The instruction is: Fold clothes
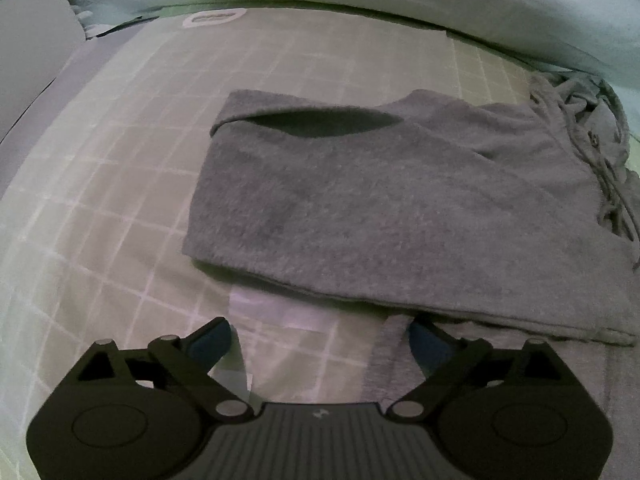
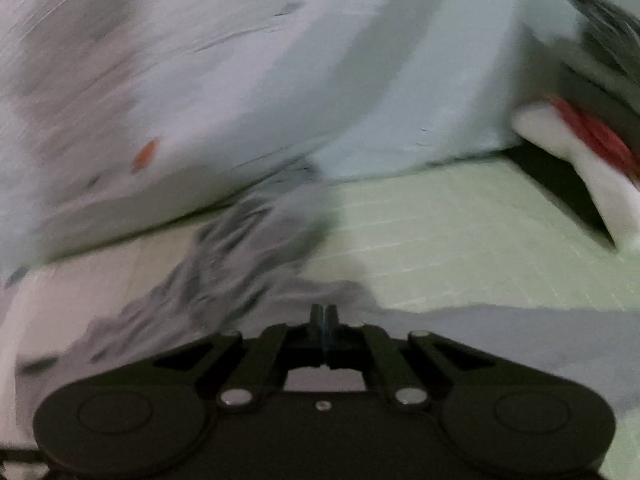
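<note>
My left gripper [image 1: 320,336] stands wide, nothing between its blue pads [image 1: 212,340], pointing steeply down at the checked bed sheet [image 1: 100,208]. Just ahead of it, almost at the fingertips, runs the near folded edge of the grey trousers [image 1: 380,208]. A strip of the same grey cloth reaches back to the right-hand pad; I cannot tell whether it touches. The garment's long axis lies across my line of sight, left to right: the folded end is up and to the left, and the waistband with its drawstrings [image 1: 600,152] is bunched at the far right. Beyond it lies the pale quilt [image 1: 400,0] with a carrot print.

My right gripper [image 2: 324,316] is shut tight, pad against pad. That view is blurred, so I cannot say whether cloth is pinched. Crumpled grey cloth [image 2: 240,248] lies just ahead and to its left, open sheet to its right.

I judge the left gripper the better placed for the next fold: the near edge is directly before it and parallel to its jaw spread, so it would need to turn or come in from the end to grasp it.
</note>
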Motion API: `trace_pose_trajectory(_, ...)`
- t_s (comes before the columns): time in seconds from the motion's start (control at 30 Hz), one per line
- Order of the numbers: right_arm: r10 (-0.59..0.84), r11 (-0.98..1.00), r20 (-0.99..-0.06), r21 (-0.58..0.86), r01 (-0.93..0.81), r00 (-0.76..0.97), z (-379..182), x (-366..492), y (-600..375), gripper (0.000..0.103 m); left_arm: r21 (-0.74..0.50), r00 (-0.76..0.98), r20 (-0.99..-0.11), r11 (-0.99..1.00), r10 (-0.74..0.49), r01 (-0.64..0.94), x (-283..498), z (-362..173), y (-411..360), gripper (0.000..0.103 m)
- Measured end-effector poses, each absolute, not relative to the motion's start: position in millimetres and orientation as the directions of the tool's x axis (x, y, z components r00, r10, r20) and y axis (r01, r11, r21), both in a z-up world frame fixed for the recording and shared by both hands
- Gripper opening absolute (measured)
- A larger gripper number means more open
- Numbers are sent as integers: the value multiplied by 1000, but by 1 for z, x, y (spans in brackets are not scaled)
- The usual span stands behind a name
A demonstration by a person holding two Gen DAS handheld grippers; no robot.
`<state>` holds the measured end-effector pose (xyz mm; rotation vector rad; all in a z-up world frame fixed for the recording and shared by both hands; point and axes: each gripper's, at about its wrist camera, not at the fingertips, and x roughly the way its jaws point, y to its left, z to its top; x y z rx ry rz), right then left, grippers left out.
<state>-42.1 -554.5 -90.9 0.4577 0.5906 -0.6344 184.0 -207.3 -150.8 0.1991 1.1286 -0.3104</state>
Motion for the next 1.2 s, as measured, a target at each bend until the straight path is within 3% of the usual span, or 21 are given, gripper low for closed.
trace_pose_trajectory(0.1, -389, 690, -678, 234, 685, 624, -104, -47, -560, 10, 6, 394, -909, 941, -136, 338, 184, -153, -207, 101)
trace_pose_trajectory(0.2, -324, 721, -719, 233, 653, 615, -125, -31, -534, 30, 6, 389, -912, 943, -132, 334, 185, -154, -207, 103)
trace_pose_trajectory(0.37, -202, 800, -766, 231, 554, 610, -153, 7, -491, 32, 6, 395, -909, 942, -135, 336, 183, -155, -207, 103)
trace_pose_trajectory(0.57, -125, 799, -783, 284, 529, 609, -168, 33, -478, 59, 5, 399, -905, 935, -146, 355, 181, -155, -205, 103)
trace_pose_trajectory(0.6, -110, 801, -777, 300, 518, 620, -167, 34, -476, 58, 5, 398, -905, 933, -148, 359, 181, -154, -205, 103)
trace_pose_trajectory(0.7, -86, 841, -773, 282, 462, 628, -166, 40, -468, 19, 5, 398, -905, 931, -151, 366, 181, -153, -206, 103)
trace_pose_trajectory(0.73, -98, 857, -774, 253, 449, 625, -166, 42, -464, 10, 5, 398, -904, 930, -153, 367, 181, -153, -206, 103)
trace_pose_trajectory(0.93, -136, 857, -701, 272, 438, 700, -134, 25, -477, 6, 3, 401, -903, 930, -155, 367, 180, -154, -205, 103)
trace_pose_trajectory(1.1, -339, 805, -602, 212, 554, 723, -83, -18, -513, 6, 3, 406, -900, 930, -157, 367, 179, -155, -206, 103)
trace_pose_trajectory(1.2, -497, 714, -586, 143, 685, 641, -72, -54, -549, 5, 3, 407, -900, 930, -158, 368, 179, -155, -207, 103)
